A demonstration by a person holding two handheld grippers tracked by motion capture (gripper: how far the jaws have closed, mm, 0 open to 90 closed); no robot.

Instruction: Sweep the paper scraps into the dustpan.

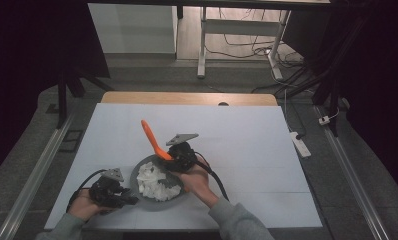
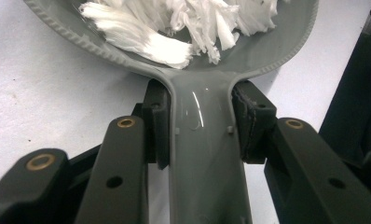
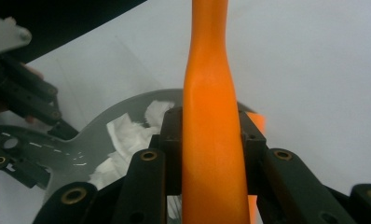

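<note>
A grey dustpan (image 1: 174,196) lies on the white table near the front edge, with white shredded paper (image 1: 154,182) piled in it. My left gripper (image 1: 121,196) is shut on the pan's flat handle (image 2: 204,163), a pad on each side of its neck; the paper (image 2: 174,28) lies just beyond. Over the pan's right rim my right gripper (image 1: 179,157) is shut on an orange long-handled tool (image 1: 151,137). Its handle (image 3: 211,93) rises up and to the left. The pan (image 3: 88,133) and paper (image 3: 127,133) show behind those jaws.
The white table top (image 1: 247,140) stretches back and to the right, with a wooden strip along its far edge. A white power strip (image 1: 301,145) lies on the floor off the right side. Desk legs and cables stand beyond the table.
</note>
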